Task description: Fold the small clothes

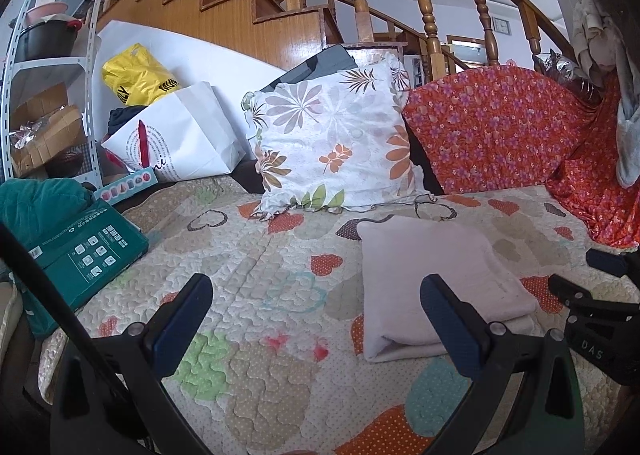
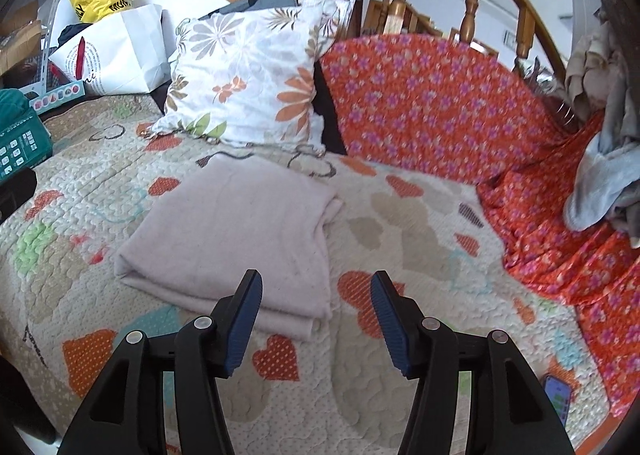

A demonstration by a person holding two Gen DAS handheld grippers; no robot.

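Cloth [image 2: 236,231], pale pink and already folded into a thick rectangle, looks soft, light and limp to me; I judge it would sag and slide open if pinched at one layer, so I would take it at the stacked near edge, through all the layers; it lies on the heart-patterned quilt [image 2: 400,231], ahead and left of my right tongs [image 2: 316,319], whose jaws stand apart with nothing between them, the left finger over the cloth's near corner, touching or not I cannot tell; from my left tongs [image 1: 316,319], also released and empty, the cloth sits ahead and to the right, just beyond the right finger; floral pillow [image 1: 332,143] stands behind it.
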